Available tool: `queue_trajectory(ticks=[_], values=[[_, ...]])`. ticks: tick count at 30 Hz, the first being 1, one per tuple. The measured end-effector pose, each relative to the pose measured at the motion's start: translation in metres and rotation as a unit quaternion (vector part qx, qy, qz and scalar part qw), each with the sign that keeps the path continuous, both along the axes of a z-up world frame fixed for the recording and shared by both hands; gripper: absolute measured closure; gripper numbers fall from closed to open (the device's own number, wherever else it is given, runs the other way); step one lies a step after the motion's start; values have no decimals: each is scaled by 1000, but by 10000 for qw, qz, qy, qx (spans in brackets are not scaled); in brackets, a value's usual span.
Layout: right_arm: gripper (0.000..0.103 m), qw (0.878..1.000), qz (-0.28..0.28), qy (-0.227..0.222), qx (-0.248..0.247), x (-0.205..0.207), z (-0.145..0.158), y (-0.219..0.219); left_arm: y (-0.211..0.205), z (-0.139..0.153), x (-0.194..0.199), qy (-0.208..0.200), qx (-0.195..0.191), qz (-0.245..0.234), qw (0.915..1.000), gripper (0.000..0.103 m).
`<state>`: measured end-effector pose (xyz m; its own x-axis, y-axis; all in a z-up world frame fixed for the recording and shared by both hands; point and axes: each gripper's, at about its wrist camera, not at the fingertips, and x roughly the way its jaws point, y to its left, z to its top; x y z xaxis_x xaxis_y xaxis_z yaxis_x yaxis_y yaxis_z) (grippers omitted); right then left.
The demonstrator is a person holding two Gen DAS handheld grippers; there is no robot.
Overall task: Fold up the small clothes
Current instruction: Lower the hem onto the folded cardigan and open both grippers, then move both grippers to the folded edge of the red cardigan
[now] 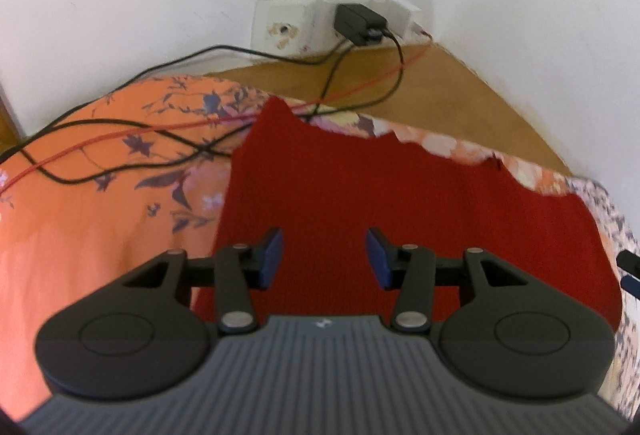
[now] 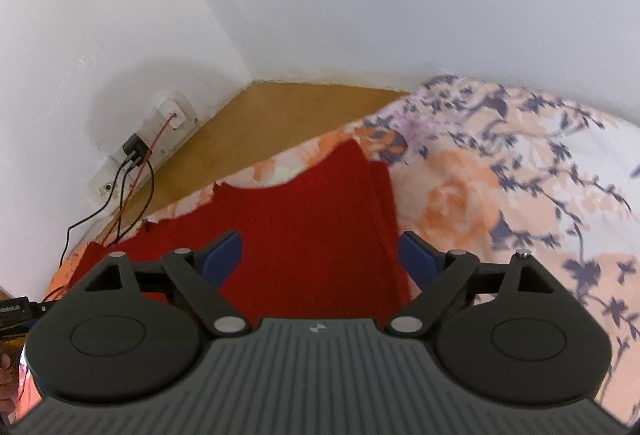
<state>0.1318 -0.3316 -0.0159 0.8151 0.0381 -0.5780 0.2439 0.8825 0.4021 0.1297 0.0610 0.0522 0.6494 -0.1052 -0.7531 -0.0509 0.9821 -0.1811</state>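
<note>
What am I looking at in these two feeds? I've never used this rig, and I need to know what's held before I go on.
Each picture comes from a camera mounted on a hand-held tool, looking forward along its two blue-padded fingers. One view shows the left tool, the other the right tool. Both are open and hold nothing. Under them a red knitted garment lies on a floral orange bedcover. Black and red cables run across the cover to a charger plugged into the wall socket.

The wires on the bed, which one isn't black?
The thin red wire. It crosses the orange flowery bedspread beside the black wires and runs up to the wall sockets.
</note>
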Motion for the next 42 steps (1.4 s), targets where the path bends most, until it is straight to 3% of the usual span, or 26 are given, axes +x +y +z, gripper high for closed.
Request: queue_trajectory(ticks=[15,18,19,31,36,42], values=[[5,9985,-188,401,310,-29,-27,-21,-33,-15,-30,259,100,-355,9990,55],[4,9981,-151,484,360,-29,-34,-20,-42,-18,-34,216,264,-487,9982,37],[4,9979,-151,519,359,-27,-36,-19,-45,-18,-35,183,316,-509,9980,35],[1,9972,96,503,539,-20,-50,-16,-64,-28,-42,246,579,-763,9951,35],[1,9913,527,488,1100,-11,-50,-19,-66,-32,-41,283,652,-741,9947,35],[0,9885,490,426,1368,4,-55,-26,-67,-33,-39,327,669,-679,9949,35]])
